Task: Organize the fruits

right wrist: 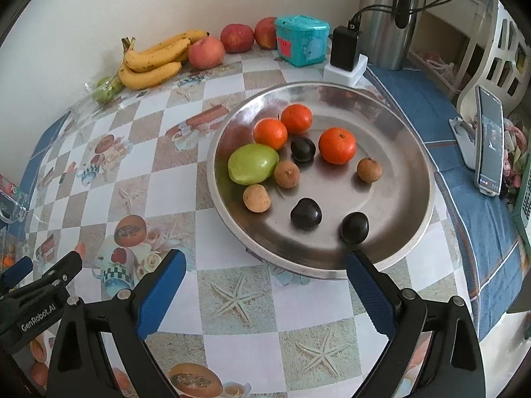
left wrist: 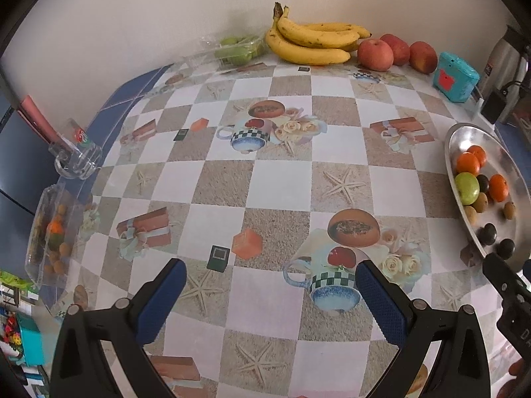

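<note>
A round steel plate holds three oranges, a green fruit, three small brown fruits and three dark fruits. My right gripper is open and empty, just in front of the plate's near rim. My left gripper is open and empty above the tablecloth; the plate lies at its right. Bananas and red apples lie by the wall. A clear box of mixed fruits sits at the left edge.
A teal box, a charger block and a steel kettle stand behind the plate. A phone on a stand is at the right. A clear pack of green fruit and a glass mug sit at the left.
</note>
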